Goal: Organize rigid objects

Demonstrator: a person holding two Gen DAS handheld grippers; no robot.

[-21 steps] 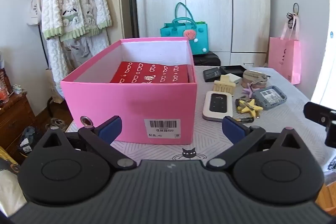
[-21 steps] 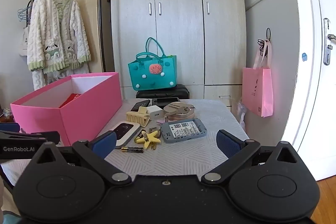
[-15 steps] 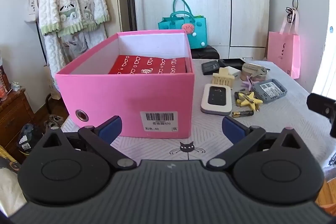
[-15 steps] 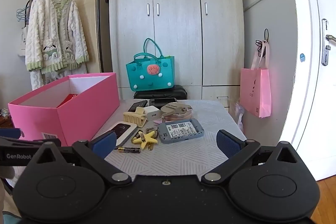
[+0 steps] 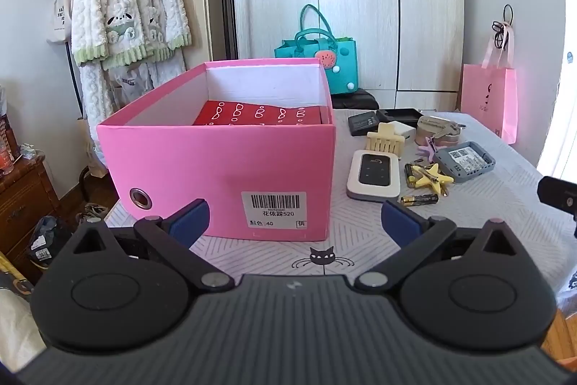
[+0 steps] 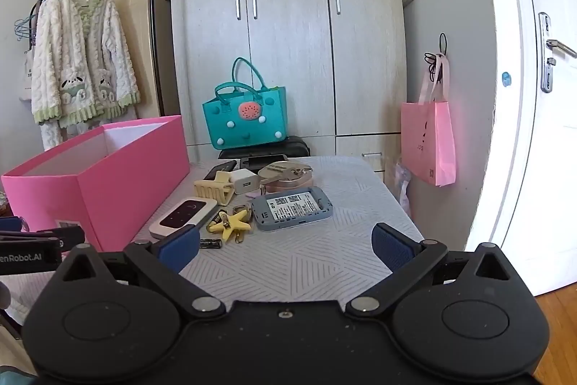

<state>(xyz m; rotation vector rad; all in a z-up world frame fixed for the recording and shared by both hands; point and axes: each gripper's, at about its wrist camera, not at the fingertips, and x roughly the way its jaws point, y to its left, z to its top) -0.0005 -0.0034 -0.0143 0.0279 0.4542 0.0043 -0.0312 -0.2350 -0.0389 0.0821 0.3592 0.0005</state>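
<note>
An open pink box (image 5: 223,161) stands on the table with a red patterned box (image 5: 259,114) inside; it also shows in the right wrist view (image 6: 119,175). To its right lie small items: a white router (image 5: 374,174), a yellow star clip (image 5: 431,176), a battery (image 5: 420,200), a cream hair claw (image 5: 385,138), a grey-blue device (image 5: 464,161) and a round tin with keys (image 5: 434,128). My left gripper (image 5: 294,221) is open and empty in front of the box. My right gripper (image 6: 285,246) is open and empty, in front of the items.
The table wears a pale patterned cloth (image 6: 306,262). A teal bag (image 6: 247,118) stands behind the table before the wardrobe (image 6: 288,24). A pink paper bag (image 6: 429,143) hangs at right, near a white door (image 6: 541,132). A robe on a rack (image 5: 126,6) stands at left.
Both grippers have pulled back and risen slightly, so the box and the items sit lower and farther in view. Both stay open and empty.
</note>
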